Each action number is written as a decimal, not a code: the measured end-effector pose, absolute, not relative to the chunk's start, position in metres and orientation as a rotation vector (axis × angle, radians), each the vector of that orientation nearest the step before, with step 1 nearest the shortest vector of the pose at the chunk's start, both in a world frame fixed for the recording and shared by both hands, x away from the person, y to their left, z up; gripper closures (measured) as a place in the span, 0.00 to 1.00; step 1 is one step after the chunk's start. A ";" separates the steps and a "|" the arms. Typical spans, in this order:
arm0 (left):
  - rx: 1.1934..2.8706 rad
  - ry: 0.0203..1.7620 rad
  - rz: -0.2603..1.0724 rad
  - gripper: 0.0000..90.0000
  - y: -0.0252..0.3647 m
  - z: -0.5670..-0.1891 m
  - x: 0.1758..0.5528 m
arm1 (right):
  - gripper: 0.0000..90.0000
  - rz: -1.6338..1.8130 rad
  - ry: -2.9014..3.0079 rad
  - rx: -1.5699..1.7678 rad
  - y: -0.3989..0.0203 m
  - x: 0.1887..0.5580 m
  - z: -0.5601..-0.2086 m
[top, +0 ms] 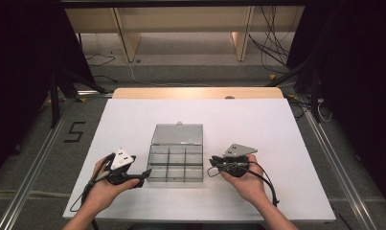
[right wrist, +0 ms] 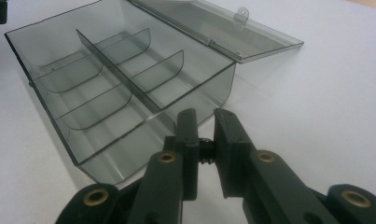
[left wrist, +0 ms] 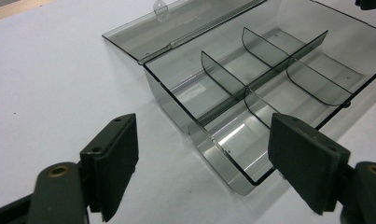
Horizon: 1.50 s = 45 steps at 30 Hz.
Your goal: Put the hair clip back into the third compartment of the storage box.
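White table (top: pixel 133 124), clear grey compartment box (top: pixel 175 166) at its middle between the grippers, lid (top: pixel 177 134) flat open behind, left gripper (top: pixel 145 174) spread wide beside the box's corner, right gripper (top: pixel 212 162) clenched, nothing held

Box (left wrist: pixel 251 88) far corner cut off by left gripper view's edge; spring-like bit betw right hand-held gripper (right wrist: pixel 205 140) jaws, prob too small to tell
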State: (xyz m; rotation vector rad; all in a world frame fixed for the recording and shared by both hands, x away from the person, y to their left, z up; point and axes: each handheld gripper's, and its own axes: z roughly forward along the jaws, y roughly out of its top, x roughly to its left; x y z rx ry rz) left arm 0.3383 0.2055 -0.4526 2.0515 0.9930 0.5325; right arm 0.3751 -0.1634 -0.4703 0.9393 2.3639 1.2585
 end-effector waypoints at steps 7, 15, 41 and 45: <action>2.053 0.992 0.534 0.27 0.206 -0.453 0.338 | 0.90 1.268 2.353 0.936 -0.161 0.377 -0.468; 2.050 0.997 0.536 0.27 0.206 -0.452 0.338 | 0.90 1.281 2.342 0.932 -0.158 0.379 -0.466; 2.041 1.000 0.538 0.27 0.206 -0.453 0.339 | 0.90 1.308 2.310 0.926 -0.152 0.385 -0.459; 2.040 1.000 0.537 0.27 0.206 -0.453 0.339 | 0.90 1.314 2.302 0.928 -0.150 0.386 -0.458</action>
